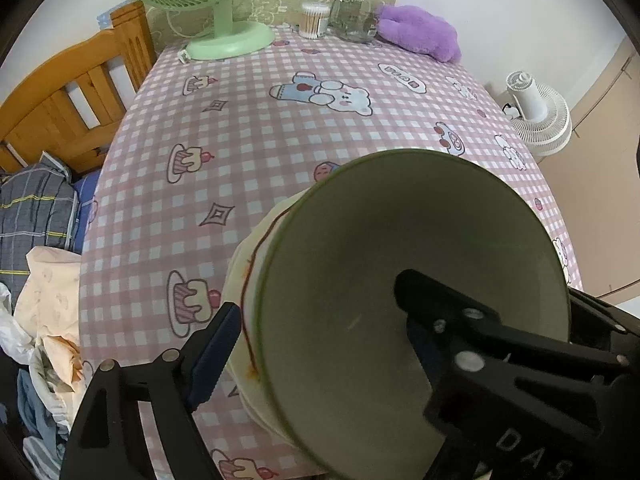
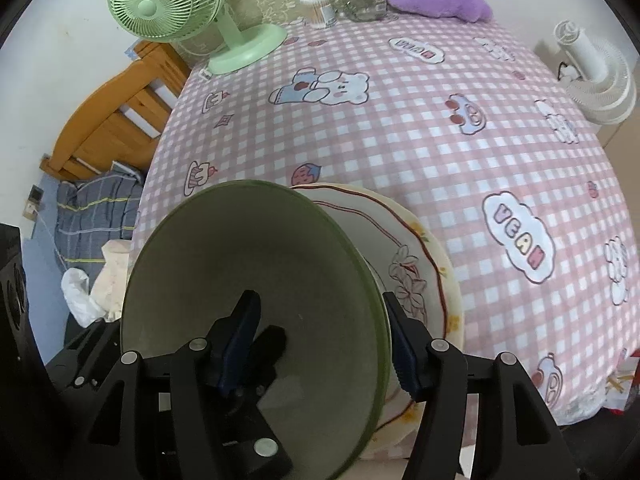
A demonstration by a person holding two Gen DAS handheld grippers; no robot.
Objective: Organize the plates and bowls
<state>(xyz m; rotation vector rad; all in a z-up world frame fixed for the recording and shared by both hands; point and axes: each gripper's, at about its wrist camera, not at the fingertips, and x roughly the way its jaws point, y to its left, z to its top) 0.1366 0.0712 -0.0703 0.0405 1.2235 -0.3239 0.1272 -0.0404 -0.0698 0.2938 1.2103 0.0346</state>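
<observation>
A wide green bowl (image 1: 360, 240) (image 2: 240, 240) sits on a cream dish with a red rim line and a flower print (image 1: 240, 272) (image 2: 420, 264), at the near edge of the pink checked tablecloth (image 1: 280, 140). My left gripper (image 1: 316, 296) is open and straddles the stack's left rim: one blue-padded finger (image 1: 218, 344) is outside beside the cream dish, the other (image 1: 440, 320) inside the bowl. My right gripper (image 2: 318, 297) is open across the bowl's right rim, with one finger (image 2: 240, 336) inside and one (image 2: 402, 352) outside over the cream dish. Neither pair of pads presses.
At the table's far edge stand a green desk fan (image 1: 216, 20), a cotton-swab tub (image 1: 314, 20), a glass jar (image 1: 356, 12) and a purple plush (image 1: 420, 32). A white fan (image 1: 536, 116) stands off the right side. A wooden bed frame (image 1: 80, 92) and bedding lie to the left.
</observation>
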